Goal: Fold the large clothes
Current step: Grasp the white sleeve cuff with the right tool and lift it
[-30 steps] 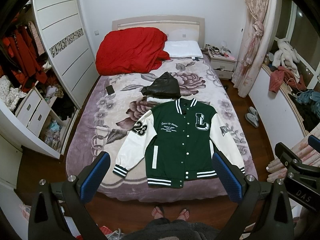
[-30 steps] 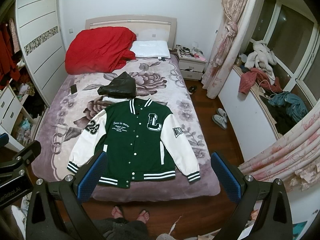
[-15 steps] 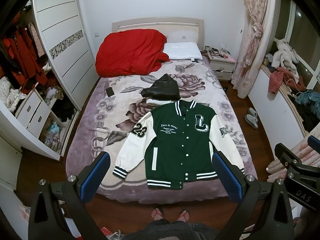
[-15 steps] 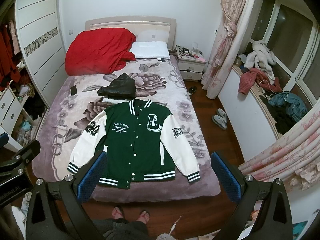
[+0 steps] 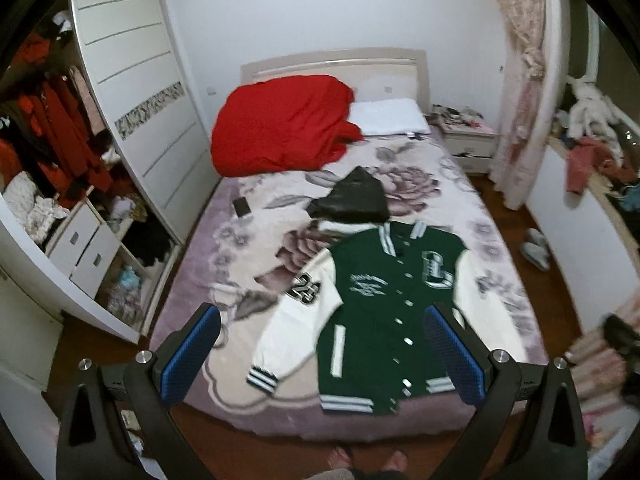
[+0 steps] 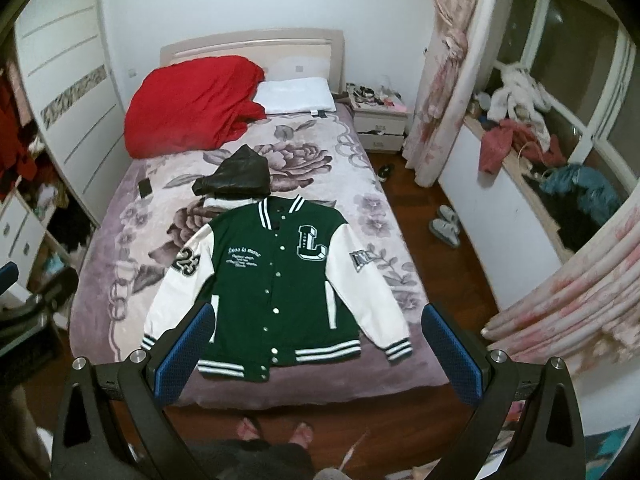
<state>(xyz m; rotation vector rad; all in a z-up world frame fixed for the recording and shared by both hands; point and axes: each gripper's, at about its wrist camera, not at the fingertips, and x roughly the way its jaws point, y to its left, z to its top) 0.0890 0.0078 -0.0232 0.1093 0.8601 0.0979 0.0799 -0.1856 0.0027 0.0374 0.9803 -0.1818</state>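
**Inspector:** State of the tongs?

**Assistant:** Left tongs [image 5: 320,356]: jaws spread wide, nothing between the blue pads [image 5: 191,354]. Right tongs [image 6: 316,354]: likewise spread wide and empty. Both are held above the foot of the bed [image 6: 120,248], clear of the fabric.

**Inspector:** The garment?

**Assistant:** One jacket [image 6: 276,280], green body with white sleeves, lying flat and face up on the bed's near half, collar toward the headboard, hem near the foot edge. It is snapped shut down the front. Both sleeves are spread out and angled down from the shoulders. A large "L" on the chest, "23" on one sleeve. No fold in it. In the left view the jacket [image 5: 384,304] appears blurred.

**Inspector:** Anything touching it?

**Assistant:** A dark garment [image 6: 236,176] lies just beyond the collar, on top of something white; whether it touches the collar I cannot tell.

**Inspector:** Elsewhere on the bed?

**Assistant:** A red duvet [image 6: 192,108] bunched at the head, a white pillow [image 6: 296,96] beside it, and a small dark flat item [image 6: 145,188] well apart from the jacket.

**Inspector:** The operator?

**Assistant:** Feet [image 6: 276,430] visible on the wood floor at the bed's foot.
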